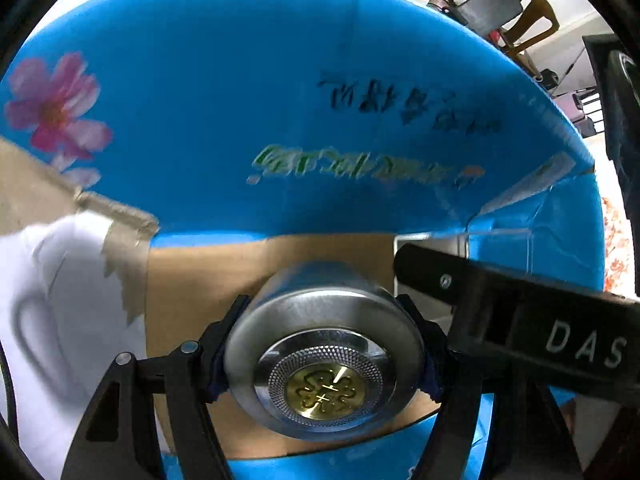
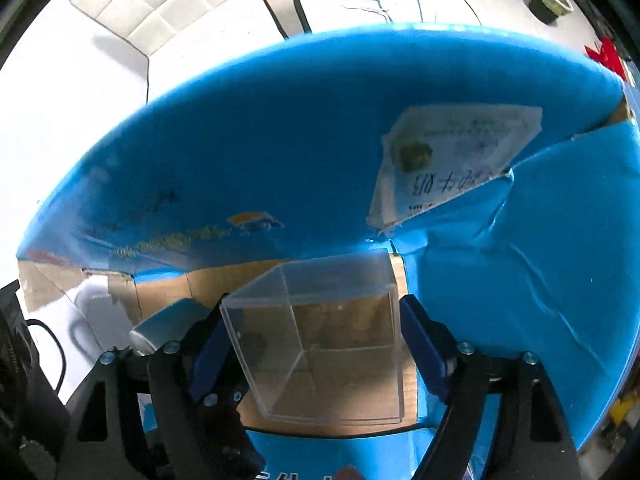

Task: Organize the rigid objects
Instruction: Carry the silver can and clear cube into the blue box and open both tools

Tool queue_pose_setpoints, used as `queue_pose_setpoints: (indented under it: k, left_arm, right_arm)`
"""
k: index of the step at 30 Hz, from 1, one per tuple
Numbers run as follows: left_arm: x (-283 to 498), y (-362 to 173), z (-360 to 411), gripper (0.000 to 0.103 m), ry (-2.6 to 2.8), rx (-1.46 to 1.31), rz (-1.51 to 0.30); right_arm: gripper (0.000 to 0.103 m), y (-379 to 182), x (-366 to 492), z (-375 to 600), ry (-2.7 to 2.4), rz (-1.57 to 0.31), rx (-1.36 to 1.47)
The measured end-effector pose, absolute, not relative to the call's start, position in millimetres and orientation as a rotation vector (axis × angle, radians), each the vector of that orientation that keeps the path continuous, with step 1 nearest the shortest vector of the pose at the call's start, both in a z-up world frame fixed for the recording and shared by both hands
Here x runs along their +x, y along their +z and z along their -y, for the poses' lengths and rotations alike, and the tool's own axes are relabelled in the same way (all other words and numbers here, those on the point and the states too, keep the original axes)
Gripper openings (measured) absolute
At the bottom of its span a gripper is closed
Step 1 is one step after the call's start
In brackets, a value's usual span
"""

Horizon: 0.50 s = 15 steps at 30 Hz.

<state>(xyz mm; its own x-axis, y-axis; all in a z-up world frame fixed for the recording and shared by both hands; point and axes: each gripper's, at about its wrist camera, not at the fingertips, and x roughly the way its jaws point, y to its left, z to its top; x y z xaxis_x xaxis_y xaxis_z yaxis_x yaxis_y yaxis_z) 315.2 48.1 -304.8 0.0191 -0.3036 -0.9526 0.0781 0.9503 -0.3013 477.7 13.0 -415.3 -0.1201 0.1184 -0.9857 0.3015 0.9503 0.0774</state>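
My left gripper (image 1: 326, 344) is shut on a silver metal canister (image 1: 324, 344) with a gold emblem on its end, held over the brown floor of an open blue cardboard box (image 1: 280, 100). My right gripper (image 2: 316, 344) is shut on a clear plastic cube box (image 2: 320, 340), held inside the same blue box (image 2: 320, 140) near its right wall. The right gripper's black body, marked DAS, crosses the lower right of the left wrist view, with the clear cube's edge (image 1: 432, 240) beside it. The canister (image 2: 168, 320) shows at the lower left of the right wrist view.
A white mug (image 1: 52, 304) stands on the box floor to the left, also the mug (image 2: 88, 312) in the right wrist view. A torn cardboard flap (image 1: 116, 216) hangs over it. A paper label (image 2: 452, 160) sticks to the far wall. White table and a white cushion (image 2: 160, 4) lie beyond.
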Motion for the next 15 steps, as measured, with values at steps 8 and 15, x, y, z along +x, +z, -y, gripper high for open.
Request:
queue_pose_setpoints:
  k: [8,15]
  left_arm:
    - [319.6,-295.8,-51.1,0.083,-0.293,-0.196,-1.540]
    - [291.9,-265.6,-62.5,0.103,-0.239,-0.156,-1.514]
  right_arm:
    - [0.087,-415.8,487.3,-14.8,-0.153,-1.681,0.315]
    - [0.098,-389.1,477.8,-18.1,-0.137,-1.624,0.244]
